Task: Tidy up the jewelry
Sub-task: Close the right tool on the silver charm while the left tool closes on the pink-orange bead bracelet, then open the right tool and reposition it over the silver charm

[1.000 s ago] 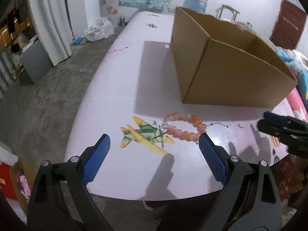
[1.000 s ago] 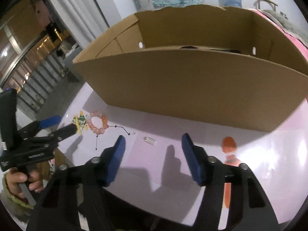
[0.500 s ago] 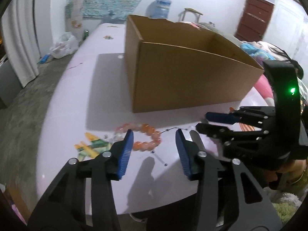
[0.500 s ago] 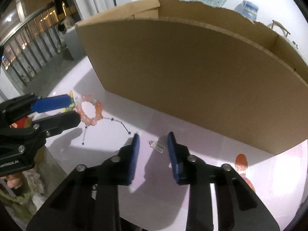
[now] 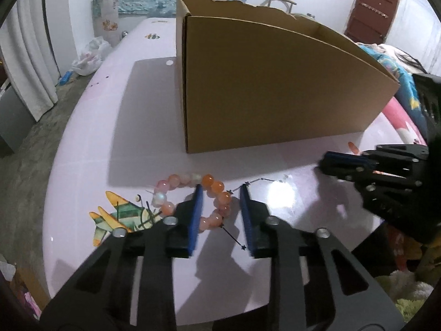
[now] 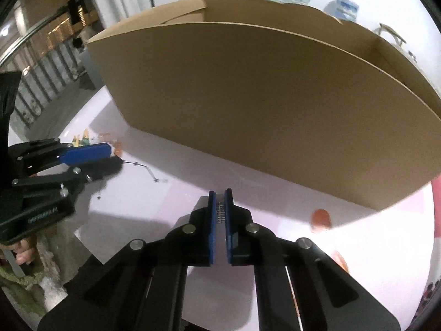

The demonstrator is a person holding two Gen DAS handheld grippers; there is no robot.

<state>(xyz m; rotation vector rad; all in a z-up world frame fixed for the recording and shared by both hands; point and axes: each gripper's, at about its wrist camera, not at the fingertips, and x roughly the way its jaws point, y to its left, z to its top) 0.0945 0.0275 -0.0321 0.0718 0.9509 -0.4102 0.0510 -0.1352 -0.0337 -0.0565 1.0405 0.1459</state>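
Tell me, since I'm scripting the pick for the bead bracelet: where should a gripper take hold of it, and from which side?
Grip one side of the bead bracelet, across the strand, coming from above. It lies flat on the pink table as an open ring, so one finger can drop inside and one outside. The left gripper sits that way over its orange side; its jaws have just been closing, and contact is not clear.
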